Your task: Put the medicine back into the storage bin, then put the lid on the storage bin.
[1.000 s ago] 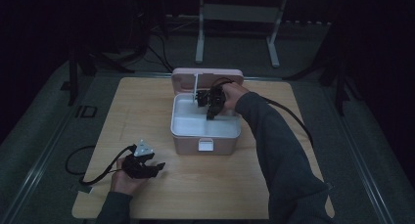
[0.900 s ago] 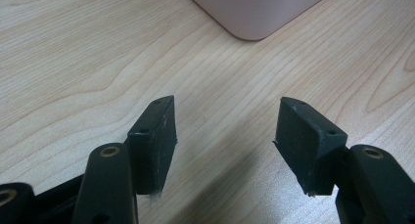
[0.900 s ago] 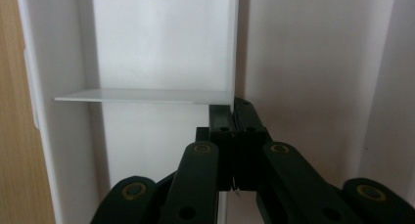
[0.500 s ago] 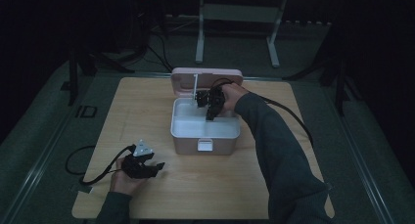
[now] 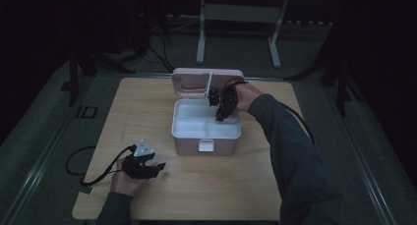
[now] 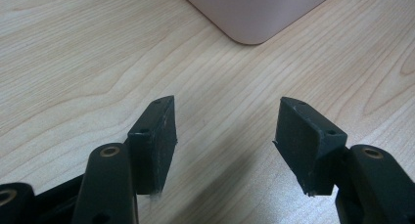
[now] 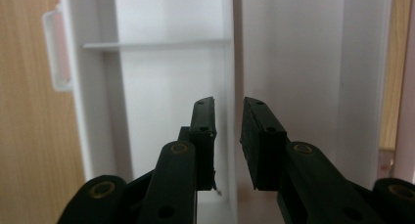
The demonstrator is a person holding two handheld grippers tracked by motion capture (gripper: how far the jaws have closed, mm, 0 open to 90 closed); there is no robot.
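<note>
**High view: right tool over open storage box**

The storage box (image 5: 206, 131) sits mid-worktop (image 5: 147, 107), lid (image 5: 194, 82) raised. The right tool (image 5: 220, 103) hovers above its white interior; its jaws have just been opening, slightly parted, nothing between them. The left tool (image 5: 147, 167) rests on the worktop, spread, empty.
</note>
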